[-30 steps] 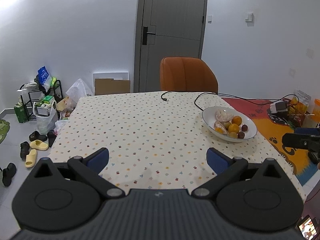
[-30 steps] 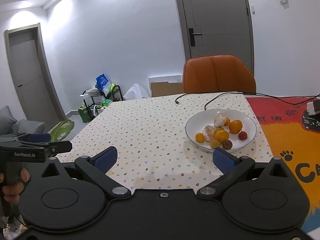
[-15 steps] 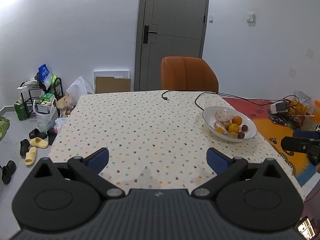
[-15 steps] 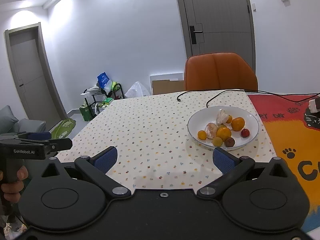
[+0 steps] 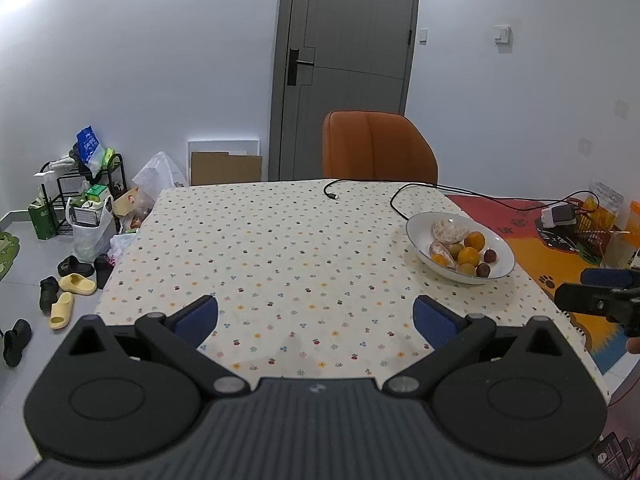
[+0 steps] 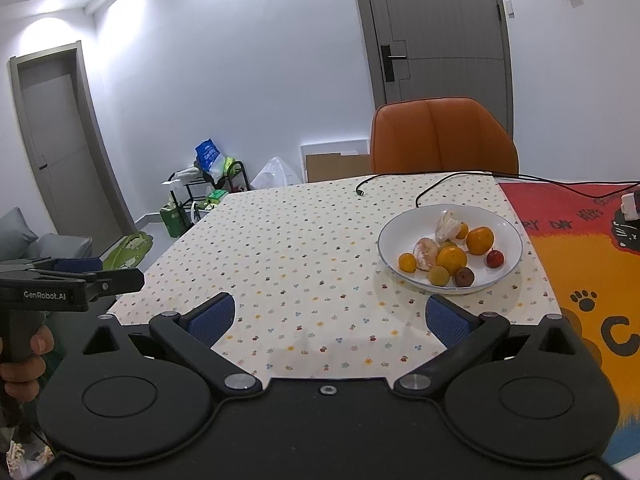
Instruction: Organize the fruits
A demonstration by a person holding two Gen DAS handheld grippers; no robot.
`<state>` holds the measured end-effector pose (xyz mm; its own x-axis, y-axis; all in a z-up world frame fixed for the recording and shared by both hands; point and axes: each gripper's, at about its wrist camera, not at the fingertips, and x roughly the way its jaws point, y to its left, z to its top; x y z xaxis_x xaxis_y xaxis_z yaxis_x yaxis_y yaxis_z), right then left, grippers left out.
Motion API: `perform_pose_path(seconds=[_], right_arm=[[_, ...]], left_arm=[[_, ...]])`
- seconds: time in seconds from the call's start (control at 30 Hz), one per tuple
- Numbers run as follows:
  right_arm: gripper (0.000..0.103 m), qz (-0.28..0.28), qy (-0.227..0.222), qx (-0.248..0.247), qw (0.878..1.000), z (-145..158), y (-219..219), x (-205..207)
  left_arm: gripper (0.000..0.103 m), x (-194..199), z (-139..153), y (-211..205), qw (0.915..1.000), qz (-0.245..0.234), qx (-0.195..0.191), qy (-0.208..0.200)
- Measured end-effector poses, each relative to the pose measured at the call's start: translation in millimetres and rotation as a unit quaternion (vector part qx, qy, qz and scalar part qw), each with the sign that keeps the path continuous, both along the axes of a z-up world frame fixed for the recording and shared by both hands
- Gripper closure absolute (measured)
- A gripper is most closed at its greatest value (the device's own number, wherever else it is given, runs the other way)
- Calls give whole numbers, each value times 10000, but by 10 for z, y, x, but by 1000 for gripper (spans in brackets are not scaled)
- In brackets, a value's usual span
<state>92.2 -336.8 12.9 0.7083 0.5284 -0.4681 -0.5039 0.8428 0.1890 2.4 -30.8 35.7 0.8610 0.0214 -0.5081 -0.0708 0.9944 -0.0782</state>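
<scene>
A white bowl stands on the right side of the table, holding several fruits: oranges, peeled citrus pieces, a red fruit and small brown ones. My left gripper hangs open over the table's near edge, well left of the bowl, nothing between its blue pads. My right gripper is open too, empty, near the front edge with the bowl ahead to its right. Each gripper shows at the side of the other's view.
The table wears a flower-dotted cloth. A black cable lies at the far side by an orange chair. Shoes, bags and a rack sit on the floor left; a colourful rug lies right.
Both grippers have drawn back and risen slightly, so the bowl looks a little farther off. Their jaws have stayed open.
</scene>
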Motion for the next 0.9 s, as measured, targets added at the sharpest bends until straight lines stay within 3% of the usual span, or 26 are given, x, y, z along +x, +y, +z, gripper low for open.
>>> perform_pose_path(seconds=[0.9], right_arm=[[0, -39, 17, 4, 10000, -10, -28, 4]], left_arm=[[0, 15, -50, 15, 9999, 9, -70, 72]])
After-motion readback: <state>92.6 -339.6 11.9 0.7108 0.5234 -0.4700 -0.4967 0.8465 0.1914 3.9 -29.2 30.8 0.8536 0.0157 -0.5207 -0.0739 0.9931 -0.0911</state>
